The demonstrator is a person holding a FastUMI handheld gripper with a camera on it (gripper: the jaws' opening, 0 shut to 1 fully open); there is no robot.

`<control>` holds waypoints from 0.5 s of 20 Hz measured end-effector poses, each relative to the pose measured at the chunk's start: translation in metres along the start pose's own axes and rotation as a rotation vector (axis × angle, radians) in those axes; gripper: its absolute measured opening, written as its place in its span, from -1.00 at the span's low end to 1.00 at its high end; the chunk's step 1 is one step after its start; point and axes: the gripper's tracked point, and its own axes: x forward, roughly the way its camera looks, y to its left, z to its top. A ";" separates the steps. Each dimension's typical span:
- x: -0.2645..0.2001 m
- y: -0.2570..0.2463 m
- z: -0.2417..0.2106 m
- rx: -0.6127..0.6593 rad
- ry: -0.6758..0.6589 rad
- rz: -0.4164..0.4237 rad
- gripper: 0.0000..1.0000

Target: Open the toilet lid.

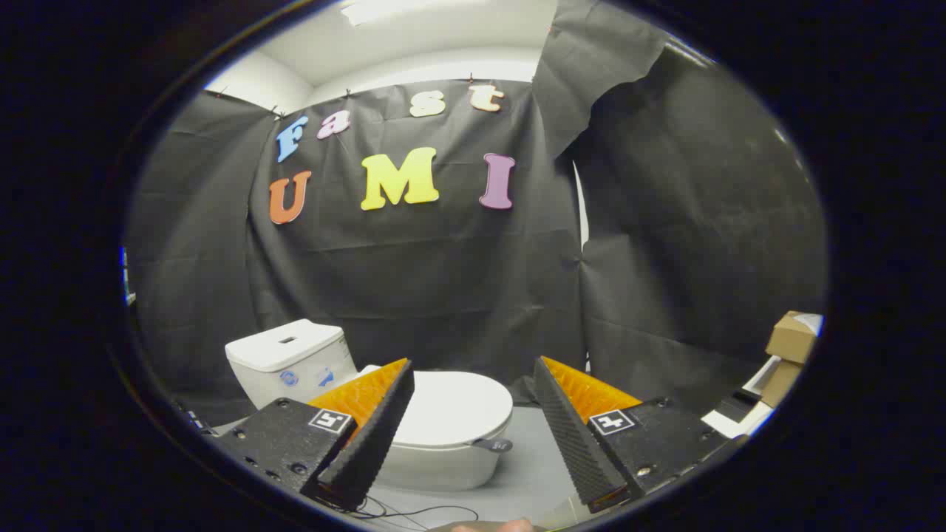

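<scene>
A white toilet stands on the grey floor ahead of me, its tank (288,360) at the back left against the black cloth wall. The flat white lid (454,406) lies down over the bowl (443,465), with a small grey tab (491,445) sticking out at its front right edge. My gripper (473,369) is open, its two ribbed black and orange fingers spread wide. The left fingertip (395,380) overlaps the lid's left side in the view; the right finger (565,414) stands to the right of the bowl. Nothing is held between them.
Cardboard boxes (791,340) and white and black items (739,414) are stacked at the far right. Thin black cables (414,511) trail on the grey floor (528,473) in front of the bowl. A fingertip of a hand (491,526) shows low down, below the fingers.
</scene>
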 end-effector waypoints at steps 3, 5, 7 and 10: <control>-0.002 0.008 0.002 -0.021 -0.010 0.016 1.00; -0.003 0.013 0.002 -0.037 -0.011 0.028 1.00; -0.004 0.018 0.002 -0.052 -0.012 0.040 1.00; -0.006 0.020 0.004 -0.069 -0.025 0.048 1.00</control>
